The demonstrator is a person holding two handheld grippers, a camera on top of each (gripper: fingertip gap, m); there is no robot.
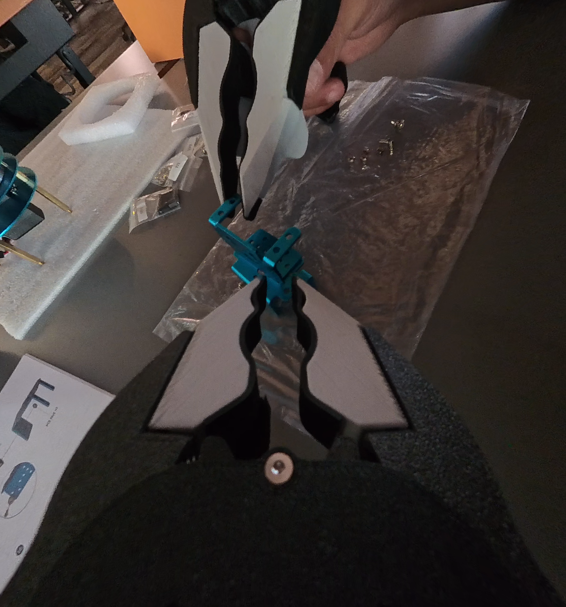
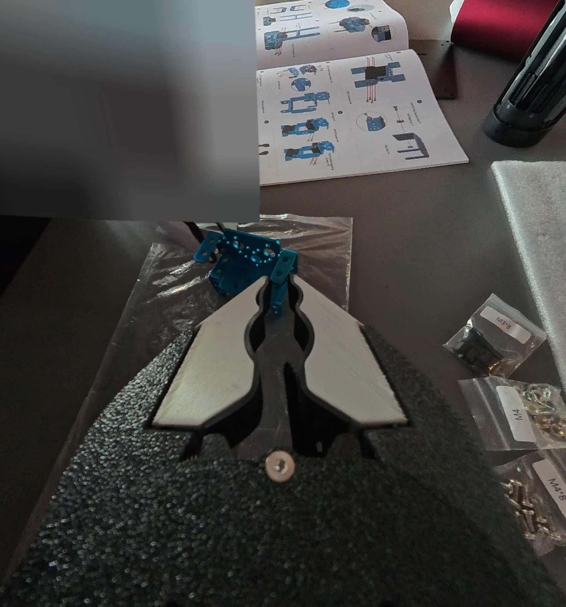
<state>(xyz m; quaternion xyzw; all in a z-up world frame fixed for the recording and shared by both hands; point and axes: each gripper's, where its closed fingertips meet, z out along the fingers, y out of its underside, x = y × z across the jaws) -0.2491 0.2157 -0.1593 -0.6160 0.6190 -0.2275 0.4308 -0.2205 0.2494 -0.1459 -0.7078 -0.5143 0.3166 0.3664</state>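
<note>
Underneath everything, the dark surface [image 2: 406,230] carries a clear plastic bag [image 1: 390,203], with an open instruction booklet [image 2: 357,108] at 1 o'clock in the right wrist view. Over the bag, the left tool [image 1: 277,281] is clamped narrow on a blue perforated metal bracket assembly [image 1: 268,253]. From 12 o'clock, the right tool [image 2: 280,279] pinches its opposite tab.

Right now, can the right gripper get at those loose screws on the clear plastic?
Probably not yet: the right gripper is shut on the blue bracket, shared with the left gripper. The loose screws lie nearby, nothing standing between.
</note>
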